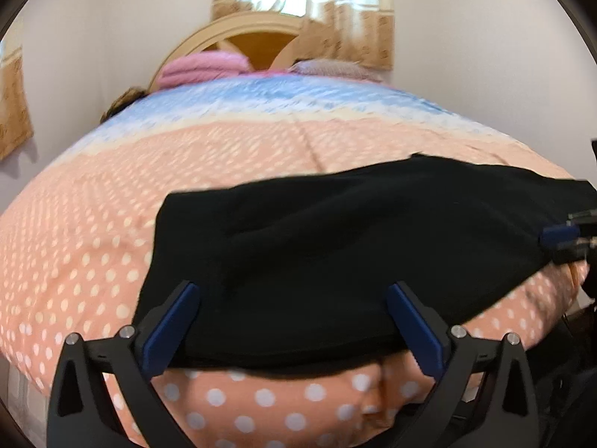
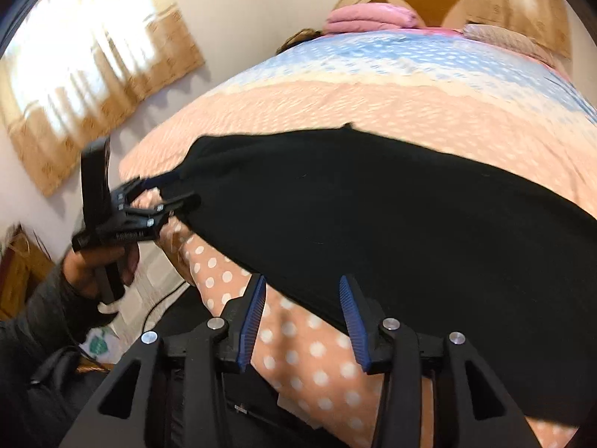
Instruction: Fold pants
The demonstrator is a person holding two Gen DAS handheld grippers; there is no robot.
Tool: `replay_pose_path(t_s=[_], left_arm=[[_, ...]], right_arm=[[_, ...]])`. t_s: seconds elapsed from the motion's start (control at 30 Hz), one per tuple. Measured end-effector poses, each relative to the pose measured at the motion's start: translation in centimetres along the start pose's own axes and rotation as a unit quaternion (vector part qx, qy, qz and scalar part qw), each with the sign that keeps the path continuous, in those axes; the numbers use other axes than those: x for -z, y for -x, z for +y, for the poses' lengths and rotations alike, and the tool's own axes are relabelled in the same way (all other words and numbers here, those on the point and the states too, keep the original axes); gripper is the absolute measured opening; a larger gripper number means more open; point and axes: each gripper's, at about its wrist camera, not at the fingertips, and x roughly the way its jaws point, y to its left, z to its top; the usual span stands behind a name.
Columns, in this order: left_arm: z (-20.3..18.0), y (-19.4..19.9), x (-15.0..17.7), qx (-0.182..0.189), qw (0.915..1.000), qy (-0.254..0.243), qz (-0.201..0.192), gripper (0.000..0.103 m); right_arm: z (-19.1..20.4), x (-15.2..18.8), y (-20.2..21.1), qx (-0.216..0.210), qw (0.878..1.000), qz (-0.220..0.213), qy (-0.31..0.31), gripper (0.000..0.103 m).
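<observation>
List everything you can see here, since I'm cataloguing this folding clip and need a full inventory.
pants: one, black, lying flat across the near edge of the bed.
bedspread: one, peach with white dots, a blue band farther up, covering the bed.
pillows: a pink one and a paler one beside it, at the headboard.
headboard: one, cream and tan, arched, at the far end.
curtains: tan and sheer, at the windows on the walls.
left gripper: one, black with blue pads, jaws wide open over the pants' near edge.
right gripper: one, same colours, jaws partly open at the pants' edge.
hand: one, dark sleeve, holding the left gripper's handle.
</observation>
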Motion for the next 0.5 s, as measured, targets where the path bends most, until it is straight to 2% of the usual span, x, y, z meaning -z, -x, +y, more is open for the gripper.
replay_pose_path(t_s=[0.07,0.13,0.23,0.5], left_arm=[[0.1,-0.1,0.2,-0.001,1.0,-0.003,0.001,0.103],[-0.5,-0.2,0.4,-0.014,0.9996,-0.025,0.008,0.103],[-1.1,-0.6,0.7,-0.026,0.9988,-0.04,0.008,0.103],[-1.3,-0.4,0.7,-0.034,0.9984,-0.042,0.018,0.103]], right_arm=[[0.1,0.2,-1.5,0.002,1.0,0.014,-0.007,0.044],[0.2,0.7,-1.6,0.0,1.0,0.002,-0.012,0.046],[-0.3,0.9,-1.3,-0.018,0.999,0.006,-0.033,0.048],[-0.5,0.7,-0.9,-0.034,0.998,0.011,-0.051,0.048]])
